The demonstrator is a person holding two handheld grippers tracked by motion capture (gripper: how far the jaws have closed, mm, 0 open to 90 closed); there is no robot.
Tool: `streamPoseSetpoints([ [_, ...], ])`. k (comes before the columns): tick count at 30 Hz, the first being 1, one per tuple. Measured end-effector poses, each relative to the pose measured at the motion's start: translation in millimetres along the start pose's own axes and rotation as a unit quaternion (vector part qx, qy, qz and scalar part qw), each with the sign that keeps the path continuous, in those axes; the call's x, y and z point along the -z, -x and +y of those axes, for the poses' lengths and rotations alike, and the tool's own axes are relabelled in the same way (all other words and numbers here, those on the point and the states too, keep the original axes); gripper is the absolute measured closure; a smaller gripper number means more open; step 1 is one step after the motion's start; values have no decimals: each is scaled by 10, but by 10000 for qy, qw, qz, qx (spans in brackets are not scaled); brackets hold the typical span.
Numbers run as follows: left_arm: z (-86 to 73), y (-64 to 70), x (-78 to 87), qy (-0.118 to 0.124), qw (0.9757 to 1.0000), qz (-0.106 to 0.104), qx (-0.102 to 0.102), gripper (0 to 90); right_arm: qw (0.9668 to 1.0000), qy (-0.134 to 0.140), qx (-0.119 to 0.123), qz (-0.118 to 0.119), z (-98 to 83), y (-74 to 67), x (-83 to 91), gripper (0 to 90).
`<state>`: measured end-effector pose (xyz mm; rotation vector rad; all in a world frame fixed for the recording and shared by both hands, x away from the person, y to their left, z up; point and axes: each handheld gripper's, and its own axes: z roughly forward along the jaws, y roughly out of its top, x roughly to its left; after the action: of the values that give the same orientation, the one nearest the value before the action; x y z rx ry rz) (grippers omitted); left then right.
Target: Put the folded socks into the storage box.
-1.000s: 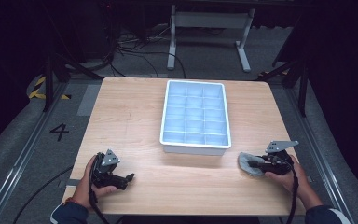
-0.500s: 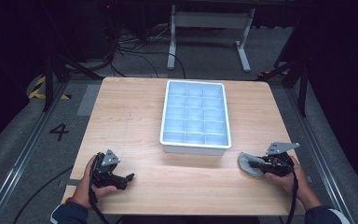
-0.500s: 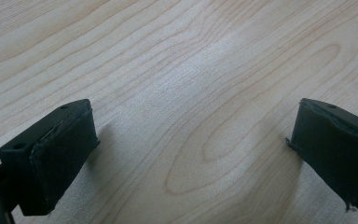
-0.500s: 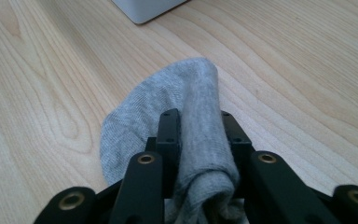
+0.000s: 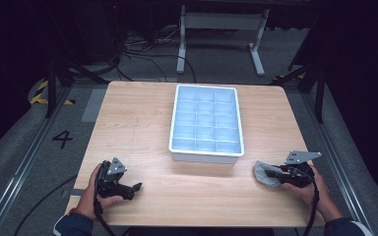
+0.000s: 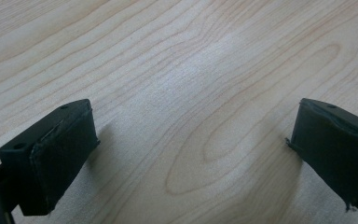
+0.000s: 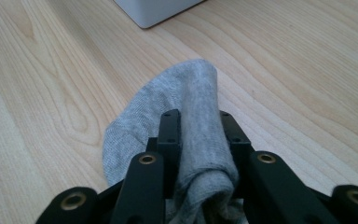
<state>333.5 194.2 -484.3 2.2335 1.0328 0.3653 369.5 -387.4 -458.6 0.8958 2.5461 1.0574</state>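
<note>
Sock [image 7: 193, 116]: grey, ribbed knit, folded, lying on the table [image 5: 142, 123] near the white tray [image 5: 205, 152] | right tongs [image 7: 200, 135]: clamped on its bunched fold, seen up close | left tongs [image 6: 186, 154]: wide apart, nothing held | high view: the tray's compartment grid shown.
</note>
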Motion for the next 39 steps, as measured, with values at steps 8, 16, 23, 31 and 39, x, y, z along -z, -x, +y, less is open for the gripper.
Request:
streamPoseSetpoints([
  [8,-1,1,-1,6,10000,5,1,5,9999,164,10,-42,13,-7,79,748],
  [16,0,0,0,1,10000,-1,4,5,9994,328,20,-62,41,-8,160,748],
  [23,0,0,-1,5,10000,2,-2,5,9987,498,59,-52,88,-32,242,748],
  [31,0,-1,-1,5,10000,3,-4,5,9974,704,174,-30,166,-115,333,748],
  [39,0,0,0,0,10000,-1,2,5,9954,922,267,-27,249,-157,444,748],
])
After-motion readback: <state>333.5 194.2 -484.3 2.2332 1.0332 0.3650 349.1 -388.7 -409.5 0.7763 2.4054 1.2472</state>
